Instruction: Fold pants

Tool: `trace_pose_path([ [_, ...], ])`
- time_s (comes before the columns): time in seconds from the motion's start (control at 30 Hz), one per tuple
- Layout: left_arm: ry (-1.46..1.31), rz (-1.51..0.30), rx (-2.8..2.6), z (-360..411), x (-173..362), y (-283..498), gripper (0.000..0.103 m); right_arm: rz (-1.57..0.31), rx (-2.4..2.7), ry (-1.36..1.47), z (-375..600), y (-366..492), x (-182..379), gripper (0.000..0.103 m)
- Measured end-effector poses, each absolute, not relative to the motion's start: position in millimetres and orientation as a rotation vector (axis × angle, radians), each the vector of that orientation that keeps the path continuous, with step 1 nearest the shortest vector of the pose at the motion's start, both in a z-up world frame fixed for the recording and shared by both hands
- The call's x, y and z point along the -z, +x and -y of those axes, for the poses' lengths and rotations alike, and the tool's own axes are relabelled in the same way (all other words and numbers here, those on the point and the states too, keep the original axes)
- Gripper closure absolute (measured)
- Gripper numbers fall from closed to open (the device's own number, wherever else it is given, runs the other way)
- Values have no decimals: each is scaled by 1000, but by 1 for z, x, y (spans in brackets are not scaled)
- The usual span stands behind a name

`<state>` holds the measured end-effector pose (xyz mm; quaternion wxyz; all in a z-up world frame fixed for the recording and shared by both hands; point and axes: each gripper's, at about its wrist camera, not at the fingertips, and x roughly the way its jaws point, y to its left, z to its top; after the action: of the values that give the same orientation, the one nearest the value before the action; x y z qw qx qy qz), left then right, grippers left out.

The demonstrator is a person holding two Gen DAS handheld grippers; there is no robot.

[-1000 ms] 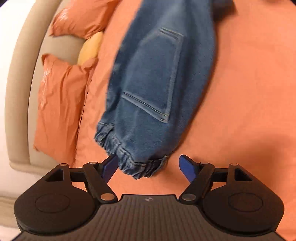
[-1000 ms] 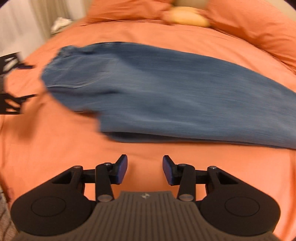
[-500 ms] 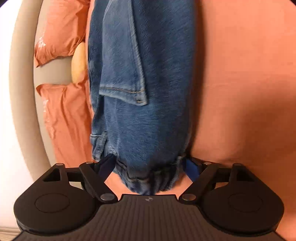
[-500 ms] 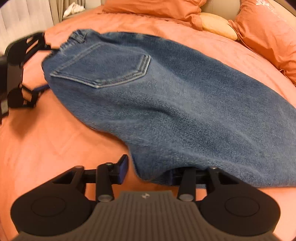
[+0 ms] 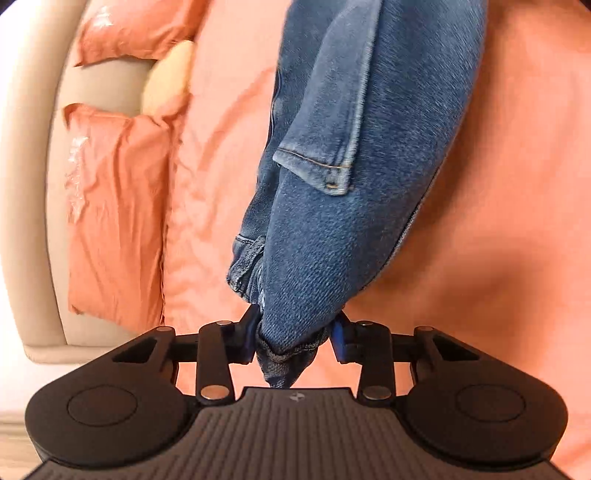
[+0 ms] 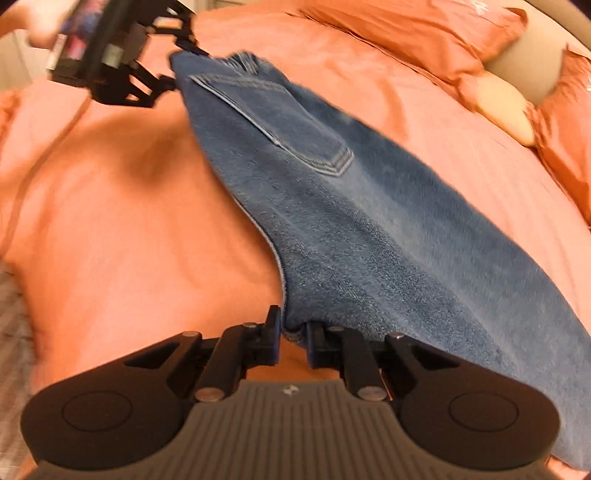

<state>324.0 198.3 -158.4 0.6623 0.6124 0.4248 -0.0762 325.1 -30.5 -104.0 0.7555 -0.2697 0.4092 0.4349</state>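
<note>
Blue denim pants point(image 5: 354, 155) lie stretched over an orange bed point(image 5: 517, 184). My left gripper point(image 5: 293, 338) is shut on the gathered waistband end and holds it off the sheet. In the right wrist view the pants point(image 6: 369, 221) run from the far left to the near right, back pocket point(image 6: 295, 129) up. My right gripper point(image 6: 293, 338) is shut on a folded edge of the pants near the crotch. The left gripper point(image 6: 177, 62) shows at the top left of that view, clamped on the waistband corner.
Orange pillows point(image 5: 110, 206) and a yellow cushion point(image 5: 166, 81) lie against a beige headboard point(image 5: 33, 166) at the left. In the right wrist view the pillows point(image 6: 424, 33) are at the top right and the bed's edge point(image 6: 11, 295) at the far left.
Both grippers moved onto the pants and closed, the left on the waistband, the right on the folded edge. The gripped ends have been lifted off the bed.
</note>
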Motion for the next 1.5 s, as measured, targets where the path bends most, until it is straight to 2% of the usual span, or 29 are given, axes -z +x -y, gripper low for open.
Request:
trace_pose_path([
  [0.1,1422,-1013,179,-218,158,303,62,-915,-1016,-574,14,298,105,94],
  [0.23,1385,-1078,176,-238,187,269,62,-975,-1036,-552,-3,271,144,94],
  [0.5,1251,-1150,174,-245,245,278,63,-1056,-929,-397,12,279,200,93],
  [0.6,1167,-1169,156,-252,239,290,56,-1069,-898,-339,18,280,201,93],
  [0.67,1152,-1157,126,-256,231,288,37,-1075,-887,-310,26,282,196,91],
  [0.7,1147,-1153,122,-258,225,285,36,-1076,-882,-294,32,283,192,90],
  [0.77,1137,-1148,117,-260,213,277,29,-1092,-867,-257,45,283,185,71],
  [0.8,1132,-1134,115,-261,205,275,27,-1088,-855,-253,55,281,183,69],
  [0.83,1115,-1132,107,-261,196,272,27,-1084,-848,-251,62,279,180,66],
  [1.13,832,-1070,56,-225,123,259,27,-1047,-568,-135,200,292,146,67],
  [1.5,650,-1057,-14,-165,118,313,33,-983,-103,30,416,364,121,67],
])
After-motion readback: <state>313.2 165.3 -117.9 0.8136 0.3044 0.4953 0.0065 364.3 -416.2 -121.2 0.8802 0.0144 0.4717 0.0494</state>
